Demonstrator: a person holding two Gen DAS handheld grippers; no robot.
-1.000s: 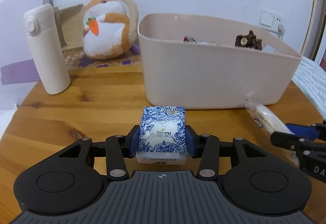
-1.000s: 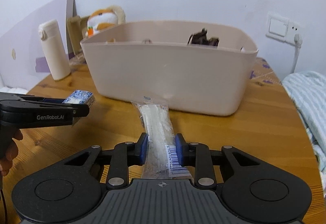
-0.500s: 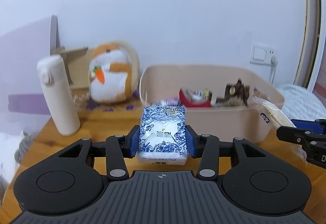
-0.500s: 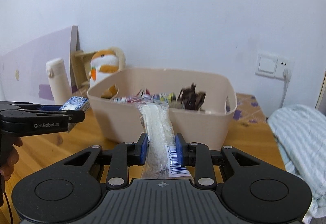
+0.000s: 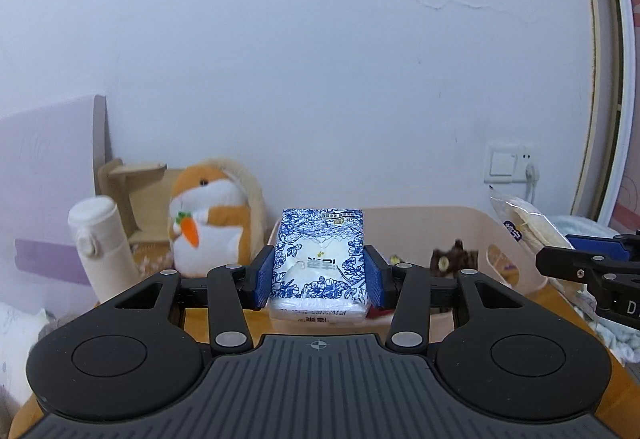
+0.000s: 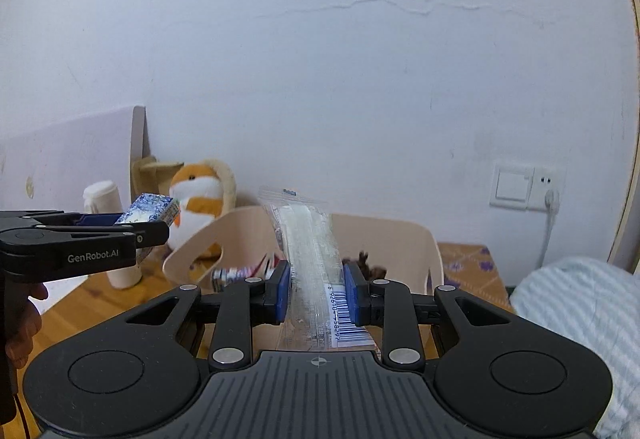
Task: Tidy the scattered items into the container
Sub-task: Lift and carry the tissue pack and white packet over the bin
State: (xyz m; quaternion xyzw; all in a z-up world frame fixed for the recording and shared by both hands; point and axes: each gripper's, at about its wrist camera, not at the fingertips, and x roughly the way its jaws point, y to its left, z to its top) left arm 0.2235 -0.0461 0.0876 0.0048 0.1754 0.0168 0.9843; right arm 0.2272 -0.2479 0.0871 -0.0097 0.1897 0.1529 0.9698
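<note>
Left tool (image 5: 319, 276) is held level and raised above the counter (image 6: 80, 303), pointing toward the wall, its blue pads pinching a blue-and-white floral tissue pack (image 5: 319, 263) by both sides. The pack stands upright between the pads, in front of the near rim of the beige container (image 5: 496, 239). In the right wrist view the same tool (image 6: 152, 227) enters from the left edge with the pack (image 6: 154, 209) at its tip, a hand (image 6: 24, 323) partly visible on its grip.

Right tool (image 6: 316, 291) is also raised and level, aimed over the container (image 6: 400, 239); its pads are closed on a long clear-wrapped packet (image 6: 310, 251) with a barcode near the held end. The packet projects forward and upward over the container opening. From the left wrist view the packet (image 5: 528, 227) shows at the right edge, held above the container's right end.

Inside the container lie a brown item (image 5: 454, 259) and some small wrappers (image 6: 240, 273). A cream flask (image 5: 102, 243) and a plush hamster (image 5: 212, 223) stand on the counter to the left of the container
</note>
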